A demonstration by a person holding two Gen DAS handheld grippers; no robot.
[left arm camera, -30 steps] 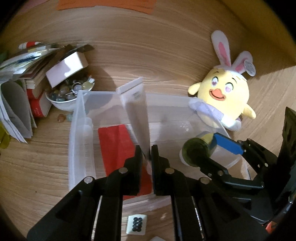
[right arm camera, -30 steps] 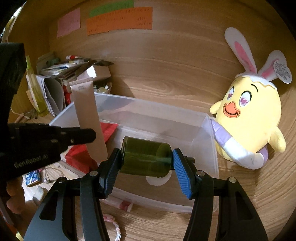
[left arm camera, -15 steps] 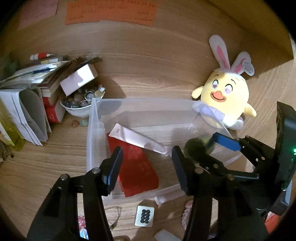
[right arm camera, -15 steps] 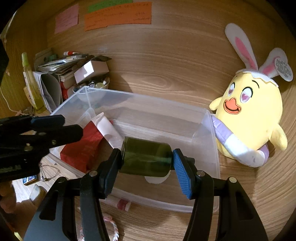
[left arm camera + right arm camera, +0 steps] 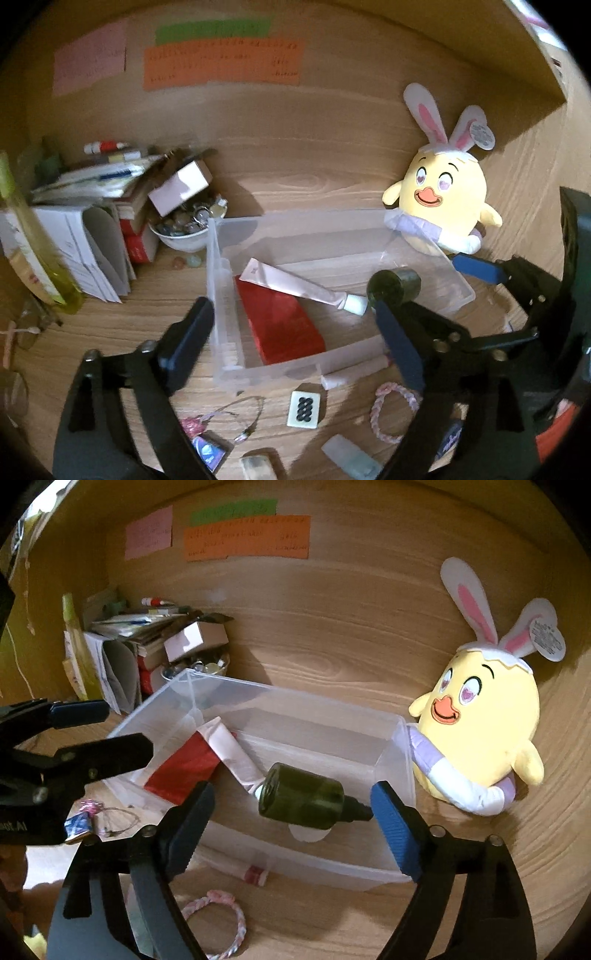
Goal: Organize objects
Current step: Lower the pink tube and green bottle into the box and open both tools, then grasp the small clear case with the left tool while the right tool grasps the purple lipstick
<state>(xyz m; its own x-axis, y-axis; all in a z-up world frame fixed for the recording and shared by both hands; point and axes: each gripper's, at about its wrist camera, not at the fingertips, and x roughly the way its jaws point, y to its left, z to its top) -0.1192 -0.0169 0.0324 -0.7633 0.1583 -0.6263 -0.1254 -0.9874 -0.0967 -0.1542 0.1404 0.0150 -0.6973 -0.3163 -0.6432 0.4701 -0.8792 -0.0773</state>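
A clear plastic bin (image 5: 229, 295) (image 5: 402, 753) holds a red box (image 5: 280, 325) (image 5: 181, 771) and a white tube (image 5: 295, 288) (image 5: 232, 753) lying across it. A dark green bottle (image 5: 303, 801) (image 5: 393, 288) lies tilted over the bin's right part, between the spread fingers of my right gripper (image 5: 291, 827) with a gap on each side. My left gripper (image 5: 291, 339) is open and empty, above the bin's near edge; its fingers (image 5: 99, 753) show at the left of the right wrist view.
A yellow plush chick (image 5: 439, 206) (image 5: 476, 738) sits right of the bin. A bowl of stones (image 5: 188, 225), a small box and stacked papers (image 5: 85, 221) stand left. A mahjong tile (image 5: 304, 408), a pink braided bracelet (image 5: 391, 410) (image 5: 218, 919), a capped tube (image 5: 354, 371) and trinkets lie in front.
My left gripper opened, dropped the white tube into the bin and pulled back. My right gripper opened off the green bottle, which now tilts over the bin.
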